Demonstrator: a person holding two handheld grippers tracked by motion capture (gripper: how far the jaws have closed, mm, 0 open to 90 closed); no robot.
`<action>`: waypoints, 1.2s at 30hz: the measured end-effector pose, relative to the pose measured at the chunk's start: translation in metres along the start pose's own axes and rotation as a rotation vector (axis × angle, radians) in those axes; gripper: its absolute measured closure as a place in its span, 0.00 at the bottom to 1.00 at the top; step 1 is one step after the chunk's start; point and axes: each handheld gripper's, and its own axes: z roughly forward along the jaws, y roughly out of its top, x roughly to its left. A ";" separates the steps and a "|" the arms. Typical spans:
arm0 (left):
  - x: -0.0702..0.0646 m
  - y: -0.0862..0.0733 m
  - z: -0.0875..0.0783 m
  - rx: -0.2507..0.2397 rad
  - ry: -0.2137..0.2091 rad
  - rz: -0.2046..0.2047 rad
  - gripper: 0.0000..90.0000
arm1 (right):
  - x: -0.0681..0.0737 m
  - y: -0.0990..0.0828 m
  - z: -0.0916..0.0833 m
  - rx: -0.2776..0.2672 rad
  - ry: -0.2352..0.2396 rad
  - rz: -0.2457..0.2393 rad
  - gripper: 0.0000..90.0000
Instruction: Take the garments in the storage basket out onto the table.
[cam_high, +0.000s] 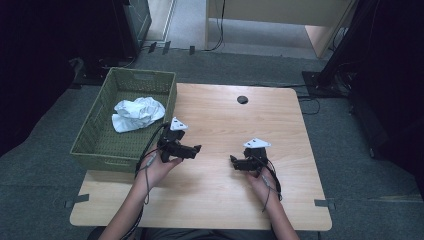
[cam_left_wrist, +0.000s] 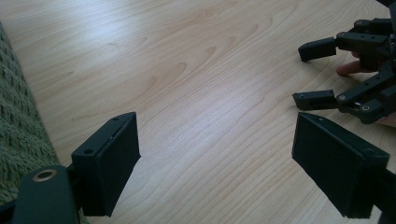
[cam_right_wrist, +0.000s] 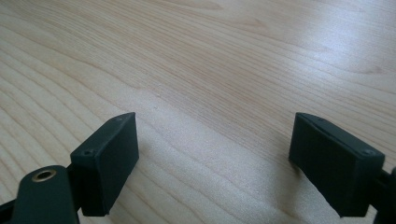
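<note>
**Two grippers held with spread jaws over the table, one cloth lying in the basket**

Two grippers are seen above one wooden table (cam_high: 215, 190). The left gripper (cam_high: 196, 148) is held with its jaws spread wide, nothing being caught between them; bare wood is seen between its two black fingers (cam_left_wrist: 109, 163) in the left gripper view. The right gripper (cam_high: 232, 161) is likewise held with its jaws apart, and nothing but table grain is seen between its two fingers (cam_right_wrist: 109, 161) in the right gripper view. The two sets of fingertips are pointed toward each other, a short stretch of bare table being left between them.

One crumpled white cloth (cam_high: 137, 113) is found in one green woven basket (cam_high: 100, 150), behind and to the outer side of the left gripper's fingers and well apart from the right gripper's fingers. The cloth is touched by neither gripper. The basket's wall is seen just beside the left gripper's fingers in the left gripper view.

One small dark round hole (cam_high: 242, 99) is seen in the tabletop, well beyond both sets of fingers.
</note>
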 end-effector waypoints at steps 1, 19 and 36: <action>0.000 0.000 0.000 0.001 0.002 0.001 0.17 | 0.000 0.000 0.000 0.000 0.000 0.001 0.18; 0.002 0.002 -0.009 0.006 0.004 -0.007 0.17 | 0.000 0.000 0.000 0.000 0.000 0.001 0.18; 0.008 0.002 -0.018 -0.005 0.003 -0.016 0.17 | 0.000 0.000 0.000 0.000 0.000 0.002 0.18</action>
